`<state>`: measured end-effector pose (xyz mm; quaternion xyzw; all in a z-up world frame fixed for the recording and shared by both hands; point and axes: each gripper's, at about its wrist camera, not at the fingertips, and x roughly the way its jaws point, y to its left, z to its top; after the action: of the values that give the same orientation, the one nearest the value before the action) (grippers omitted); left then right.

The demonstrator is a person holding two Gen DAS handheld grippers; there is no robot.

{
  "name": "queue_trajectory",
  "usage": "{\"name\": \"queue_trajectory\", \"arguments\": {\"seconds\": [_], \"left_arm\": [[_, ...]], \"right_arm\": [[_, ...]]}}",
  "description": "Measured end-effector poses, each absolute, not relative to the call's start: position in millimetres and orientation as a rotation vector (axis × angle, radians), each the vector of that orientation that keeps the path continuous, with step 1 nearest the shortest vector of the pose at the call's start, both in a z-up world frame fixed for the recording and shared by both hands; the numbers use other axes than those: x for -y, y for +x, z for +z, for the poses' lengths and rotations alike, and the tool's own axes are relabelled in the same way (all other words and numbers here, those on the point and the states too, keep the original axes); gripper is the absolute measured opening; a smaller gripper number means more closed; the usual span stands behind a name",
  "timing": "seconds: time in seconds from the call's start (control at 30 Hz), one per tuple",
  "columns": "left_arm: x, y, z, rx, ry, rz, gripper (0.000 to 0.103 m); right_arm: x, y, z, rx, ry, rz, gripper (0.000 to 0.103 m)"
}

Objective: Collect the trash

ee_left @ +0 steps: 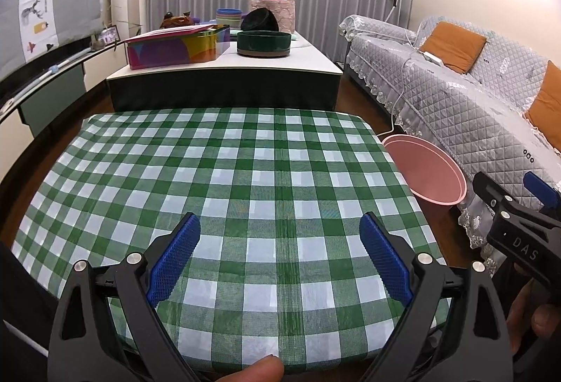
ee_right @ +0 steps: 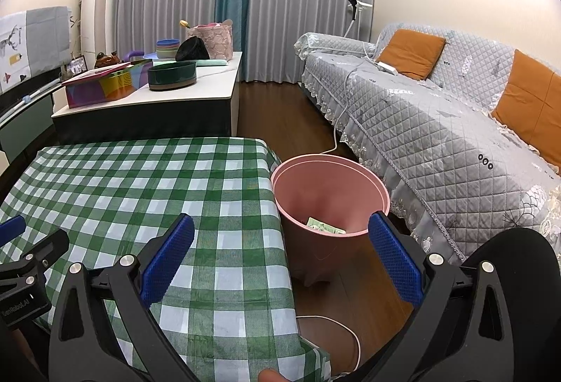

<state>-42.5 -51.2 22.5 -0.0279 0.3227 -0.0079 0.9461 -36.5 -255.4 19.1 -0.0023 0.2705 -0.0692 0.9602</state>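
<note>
Both the left gripper (ee_left: 280, 234) and right gripper (ee_right: 282, 238) gape wide and empty over the green-checked surface (ee_left: 245, 171), while the pink trash bin (ee_right: 329, 178) on the floor beside it holds a paper scrap (ee_right: 324, 227).

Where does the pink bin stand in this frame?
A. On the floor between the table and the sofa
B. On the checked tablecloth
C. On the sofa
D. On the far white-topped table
A: the pink bin sits on the wooden floor, beside the checked table and the quilted sofa.
</note>
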Motion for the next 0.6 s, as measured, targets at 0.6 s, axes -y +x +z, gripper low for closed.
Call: {"name": "queue_trajectory", "arguments": {"seconds": [0.6], "left_arm": [[52.5, -42.6, 20.8, -0.66, -0.052, -0.019, 0.09]], "right_arm": [[258.1, -36.1, 18.5, -0.549, -0.001, -0.141, 0.098]]}}
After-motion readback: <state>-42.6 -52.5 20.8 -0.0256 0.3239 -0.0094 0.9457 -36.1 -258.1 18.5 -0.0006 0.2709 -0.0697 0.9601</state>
